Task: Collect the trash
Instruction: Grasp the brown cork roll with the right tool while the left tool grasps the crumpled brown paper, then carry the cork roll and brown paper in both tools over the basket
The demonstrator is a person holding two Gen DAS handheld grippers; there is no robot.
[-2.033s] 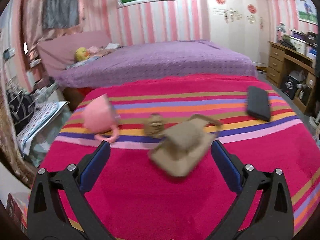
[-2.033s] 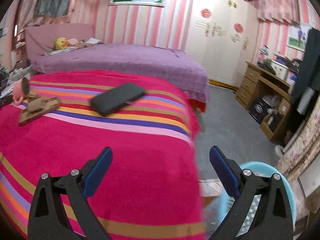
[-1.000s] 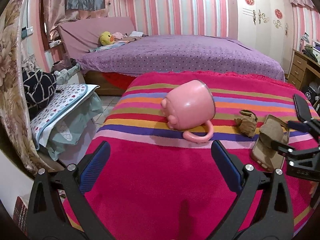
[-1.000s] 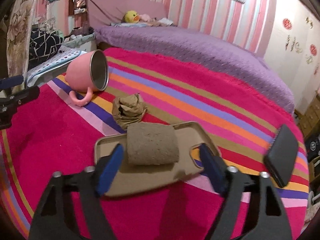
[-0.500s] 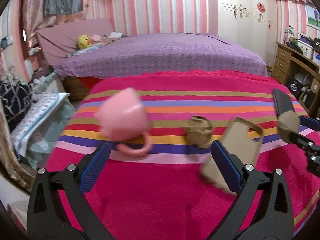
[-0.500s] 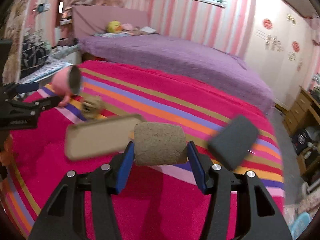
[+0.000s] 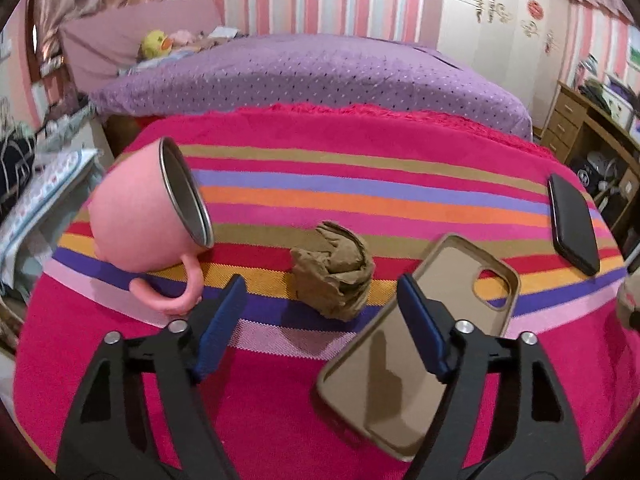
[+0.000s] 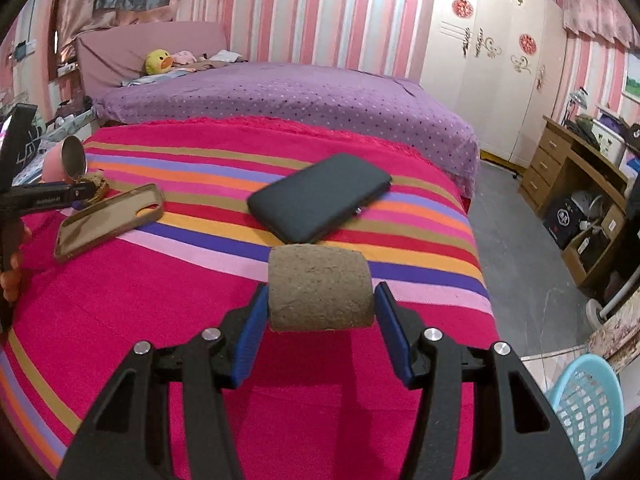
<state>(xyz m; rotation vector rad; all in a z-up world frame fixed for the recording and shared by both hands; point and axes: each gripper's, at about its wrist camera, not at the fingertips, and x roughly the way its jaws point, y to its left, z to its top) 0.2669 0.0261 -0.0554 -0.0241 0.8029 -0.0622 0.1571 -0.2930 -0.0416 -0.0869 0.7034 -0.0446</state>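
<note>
Lifted off the tan case, the brown cardboard roll [image 8: 319,289] looks rough and speckled.

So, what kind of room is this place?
Most likely a home bedroom: a bed with a purple spotted cover, a white wardrobe along the striped wall, and a duck plush toy near the headboard.

Bed [image 7: 280,420]: red cover with coloured stripes across its middle.
- Pink mug [image 7: 148,220], on its side near the left edge, handle touching the cover, mouth facing right.
- Crumpled brown paper [image 7: 332,274], just right of the mug, on the stripes.
- Tan phone case [image 7: 416,344], open side up, right of the paper.
- Black phone [image 7: 572,224], by the right edge.
</note>
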